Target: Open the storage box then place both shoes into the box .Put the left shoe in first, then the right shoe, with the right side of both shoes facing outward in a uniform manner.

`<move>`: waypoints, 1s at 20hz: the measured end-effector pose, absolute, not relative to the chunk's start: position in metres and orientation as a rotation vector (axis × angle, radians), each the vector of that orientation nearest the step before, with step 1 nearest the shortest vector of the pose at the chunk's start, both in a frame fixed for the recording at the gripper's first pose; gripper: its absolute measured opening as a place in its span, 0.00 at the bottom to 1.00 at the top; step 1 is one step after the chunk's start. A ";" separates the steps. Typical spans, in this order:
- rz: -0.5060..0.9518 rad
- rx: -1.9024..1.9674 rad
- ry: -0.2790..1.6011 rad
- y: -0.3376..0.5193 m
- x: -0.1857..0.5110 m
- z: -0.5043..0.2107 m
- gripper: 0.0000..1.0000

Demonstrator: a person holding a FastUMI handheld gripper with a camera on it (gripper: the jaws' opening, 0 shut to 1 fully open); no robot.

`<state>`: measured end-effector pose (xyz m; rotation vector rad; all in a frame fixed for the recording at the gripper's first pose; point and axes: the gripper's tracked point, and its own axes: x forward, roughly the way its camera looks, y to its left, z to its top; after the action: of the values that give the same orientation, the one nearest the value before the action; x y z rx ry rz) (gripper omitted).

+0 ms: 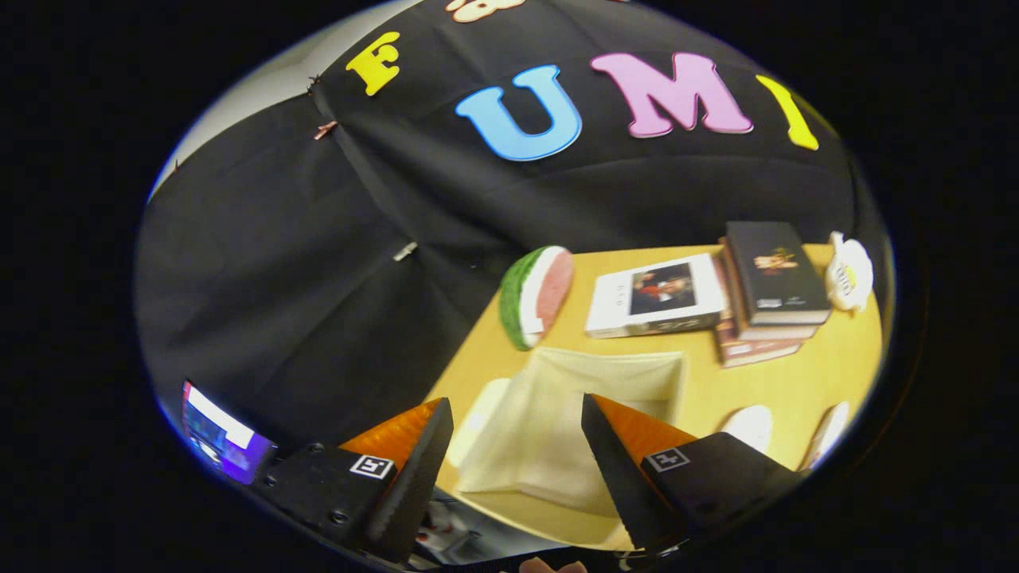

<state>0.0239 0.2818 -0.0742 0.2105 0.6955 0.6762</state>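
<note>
A cream fabric storage box [557, 414] sits on the wooden table [796, 382], seen just ahead of and between my fingers; its top stands open and its pale inside shows. A pale rounded flap or lid [475, 422] lies against its left side. Two white shoes [750, 426] [828, 431] rest on the table to the right, beyond my right finger, partly cut off. My gripper [516, 406] hovers above the box's near side, open, with nothing pressed between its fingers.
Behind the box are a watermelon slice [535, 296], a white book [657, 296], a stack of dark books [768, 290] and a white ornament [849, 274]. The table's left edge runs near the box. A lit screen [221, 436] glows at lower left.
</note>
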 end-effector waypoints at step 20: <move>0.367 0.034 1.148 0.051 0.028 -0.325 0.99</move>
<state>0.0278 0.0511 -0.3246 0.0345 1.1478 0.3674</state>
